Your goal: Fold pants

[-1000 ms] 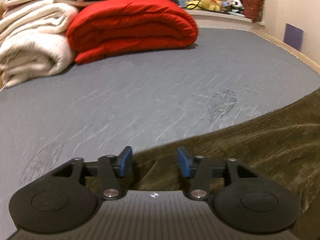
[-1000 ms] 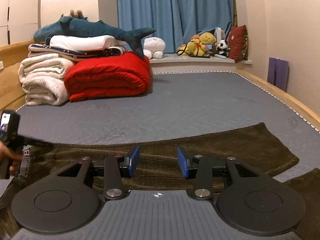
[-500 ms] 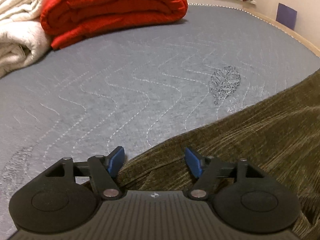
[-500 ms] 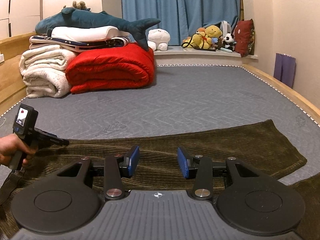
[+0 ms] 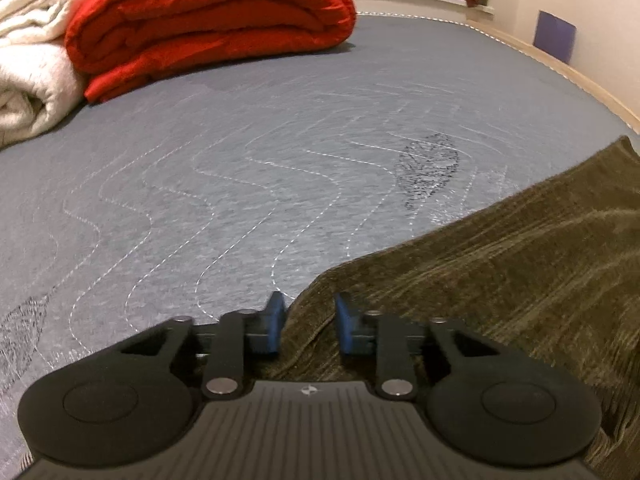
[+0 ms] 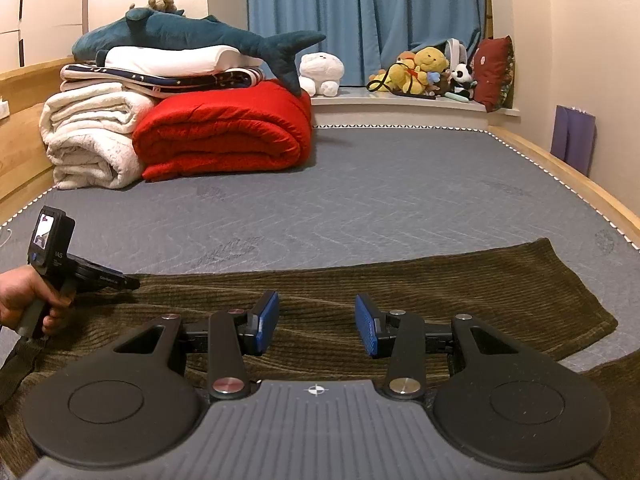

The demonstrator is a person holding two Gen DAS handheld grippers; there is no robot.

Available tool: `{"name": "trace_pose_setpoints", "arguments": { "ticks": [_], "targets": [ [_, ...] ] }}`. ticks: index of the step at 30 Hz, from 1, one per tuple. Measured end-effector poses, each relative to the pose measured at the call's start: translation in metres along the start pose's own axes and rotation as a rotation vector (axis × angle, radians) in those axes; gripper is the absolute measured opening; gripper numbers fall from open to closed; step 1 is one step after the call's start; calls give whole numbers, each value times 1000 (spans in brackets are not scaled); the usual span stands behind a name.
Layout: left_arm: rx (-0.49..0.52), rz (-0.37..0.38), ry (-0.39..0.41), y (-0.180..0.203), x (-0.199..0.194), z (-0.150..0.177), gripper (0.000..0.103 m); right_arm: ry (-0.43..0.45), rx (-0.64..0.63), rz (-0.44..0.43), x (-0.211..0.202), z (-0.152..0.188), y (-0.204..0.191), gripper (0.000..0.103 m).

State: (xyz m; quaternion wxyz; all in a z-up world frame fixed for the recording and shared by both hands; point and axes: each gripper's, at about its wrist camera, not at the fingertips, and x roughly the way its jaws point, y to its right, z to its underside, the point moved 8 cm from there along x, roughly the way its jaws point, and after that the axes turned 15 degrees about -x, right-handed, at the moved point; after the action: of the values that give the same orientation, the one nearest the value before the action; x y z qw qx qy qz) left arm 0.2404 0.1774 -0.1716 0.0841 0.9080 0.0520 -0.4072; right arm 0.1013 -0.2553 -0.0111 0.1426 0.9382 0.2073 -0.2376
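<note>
Down onto the cloth the left gripper (image 5: 306,326) has come since a second ago, when it hung higher with its jaws spread over the edge of the pants (image 5: 500,272); now it sits low at the fabric's corner and its jaws are closing, with a raised fold of the dark olive corduroy standing between the blue pads (image 5: 274,322), though I cannot say the pads press it firmly yet. From the right wrist view, the left gripper (image 6: 120,280) shows at the far left end of the pants (image 6: 360,284), held in the person's hand (image 6: 24,300), its tip resting on the top edge of the cloth. The right gripper (image 6: 316,324) hovers over the middle of the garment, jaws partly apart and nothing between them, the corduroy lying just under and ahead of its tips. The pants lie flat on the grey mattress (image 6: 400,192), their long axis running crosswise to both tongs, from the left gripper's corner out to the free hem at the right. So the left hand is the one already at an end; the right hand is nearer the hem but well short of it. To my eye the coming move turns on that: the left end must travel along the length, toward the right, over the right gripper's spot.
</note>
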Motion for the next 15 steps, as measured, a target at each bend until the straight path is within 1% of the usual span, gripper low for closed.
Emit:
{"name": "trace_pose_setpoints", "arguments": {
  "ticks": [2,3,8,11,15],
  "targets": [
    [14,4,6,3,-2,0,16,-2,-2,3,0,0,0,44],
    [17,3,9,4,-3,-1,15,-3,-2,5,0,1,1,45],
    [25,0,17,6,-11,-1,11,-5,1,13,-3,-1,2,45],
    [37,-15,36,9,-20,-2,9,0,-2,17,-7,-1,-1,45],
    [98,-38,70,23,-47,3,9,6,-15,36,-15,-1,-1,45]
  ]
}}
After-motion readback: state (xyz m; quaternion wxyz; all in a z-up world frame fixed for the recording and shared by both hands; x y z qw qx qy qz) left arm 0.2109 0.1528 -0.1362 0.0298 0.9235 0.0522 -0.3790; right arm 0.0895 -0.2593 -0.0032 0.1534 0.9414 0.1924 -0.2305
